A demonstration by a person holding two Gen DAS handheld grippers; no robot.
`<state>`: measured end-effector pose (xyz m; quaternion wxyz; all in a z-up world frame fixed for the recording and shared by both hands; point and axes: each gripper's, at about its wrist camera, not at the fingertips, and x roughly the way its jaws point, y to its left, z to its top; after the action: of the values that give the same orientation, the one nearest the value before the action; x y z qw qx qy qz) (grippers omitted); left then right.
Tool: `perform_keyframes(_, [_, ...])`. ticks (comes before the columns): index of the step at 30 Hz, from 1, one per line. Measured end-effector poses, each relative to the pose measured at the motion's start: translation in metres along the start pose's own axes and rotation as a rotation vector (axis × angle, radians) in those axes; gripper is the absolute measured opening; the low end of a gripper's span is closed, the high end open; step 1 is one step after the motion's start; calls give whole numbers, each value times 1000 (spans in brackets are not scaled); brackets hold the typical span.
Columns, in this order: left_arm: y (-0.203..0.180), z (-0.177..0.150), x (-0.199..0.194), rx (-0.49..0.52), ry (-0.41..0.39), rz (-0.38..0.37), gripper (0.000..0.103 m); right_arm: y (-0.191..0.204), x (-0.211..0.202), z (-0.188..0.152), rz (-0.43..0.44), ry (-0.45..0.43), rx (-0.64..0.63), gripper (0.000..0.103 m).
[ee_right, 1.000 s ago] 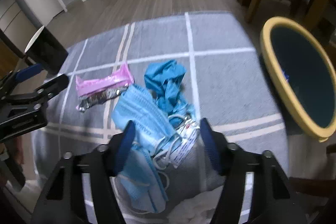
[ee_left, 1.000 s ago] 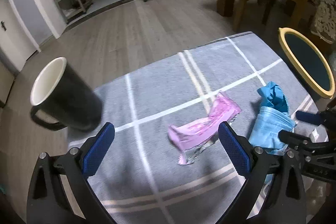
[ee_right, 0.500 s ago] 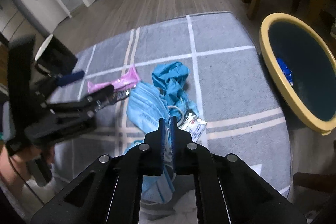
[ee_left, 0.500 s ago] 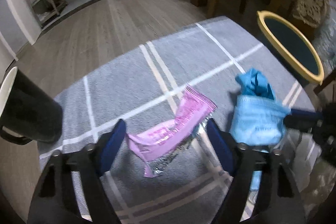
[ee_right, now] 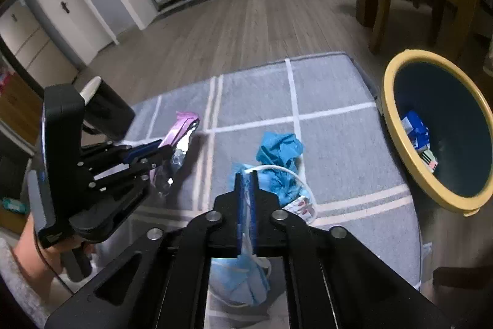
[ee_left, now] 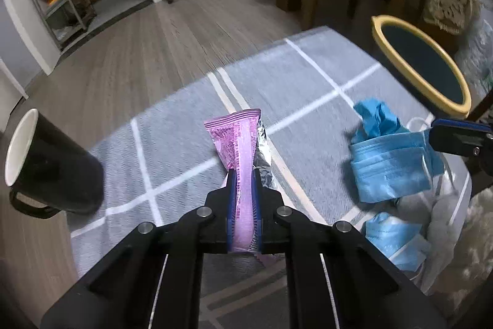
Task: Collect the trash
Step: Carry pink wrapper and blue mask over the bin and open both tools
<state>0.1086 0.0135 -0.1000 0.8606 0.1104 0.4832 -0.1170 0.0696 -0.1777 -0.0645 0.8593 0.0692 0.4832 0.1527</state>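
Observation:
A pink foil wrapper [ee_left: 237, 141] stands up between the jaws of my left gripper [ee_left: 243, 174], which are closing and press on its lower part. From the right wrist view the wrapper [ee_right: 181, 128] sticks out of the left gripper [ee_right: 163, 151]. My right gripper [ee_right: 245, 174] is shut on a blue face mask [ee_right: 237, 276], lifted off the grey checked cloth [ee_right: 332, 82]. That mask [ee_left: 388, 168] hangs from the right gripper's tip [ee_left: 431, 128]. A crumpled blue glove [ee_right: 280, 150] lies just beyond it. The yellow-rimmed bin [ee_right: 397, 125] stands to the right.
A black mug [ee_left: 52, 162] with a white inside stands at the cloth's left edge. A second blue mask [ee_left: 391, 239] and a small white packet [ee_right: 300, 205] lie near the front. Some trash lies in the bin. Chair legs and shelving stand on the wooden floor beyond.
The left jaws came from wide open onto the pink wrapper, which now stands upright. The right jaws shut on the blue mask and rose with it.

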Motion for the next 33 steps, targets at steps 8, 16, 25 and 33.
perform_keyframes(8, [9,6,-27,-44,-60,-12,8,-11,-24,11,13,-57,49,4])
perform_keyframes(16, [9,18,-48,-52,-124,-16,8,-11,-56,29,12,-132,34,4])
perform_keyframes(25, [-25,44,-75,24,-202,1,8,-41,-105,64,-50,-225,26,4])
perform_keyframes(33, [-72,67,-93,102,-248,-33,8,-107,-141,89,-139,-277,64,4])
